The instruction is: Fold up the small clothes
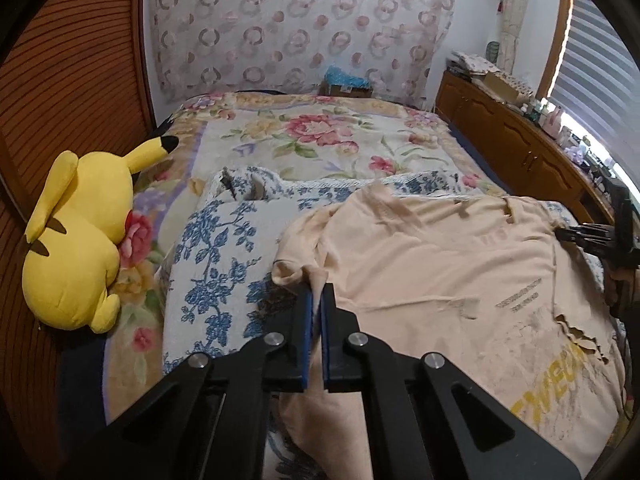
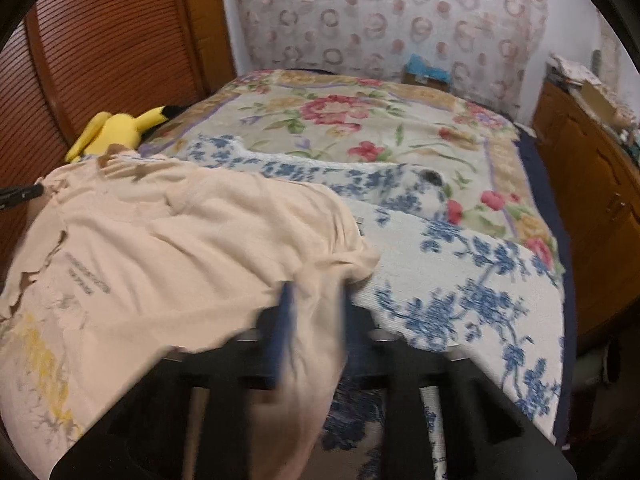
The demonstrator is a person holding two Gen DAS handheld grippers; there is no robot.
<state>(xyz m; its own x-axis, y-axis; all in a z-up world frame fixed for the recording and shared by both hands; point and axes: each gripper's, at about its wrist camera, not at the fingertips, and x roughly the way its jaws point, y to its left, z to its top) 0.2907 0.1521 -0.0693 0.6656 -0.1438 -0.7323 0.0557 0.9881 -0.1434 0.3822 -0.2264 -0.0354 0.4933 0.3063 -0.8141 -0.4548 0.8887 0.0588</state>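
Matt peach cloth shirt [image 1: 440, 264]; woven floral blanket [image 1: 224, 240]; wood cabinet [image 1: 520, 148].

A home bedroom, a bed [image 1: 320, 140] under a flowered blanket, a yellow plush toy [image 1: 80, 240] at its edge, a wooden dresser [image 1: 520, 144] crowded with small bottles, a slatted wooden door [image 2: 108, 40], window blinds [image 1: 596, 56], a patterned curtain [image 1: 300, 20] behind.

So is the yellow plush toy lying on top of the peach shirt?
No, the yellow plush toy lies beside the wooden headboard, apart from the peach shirt.
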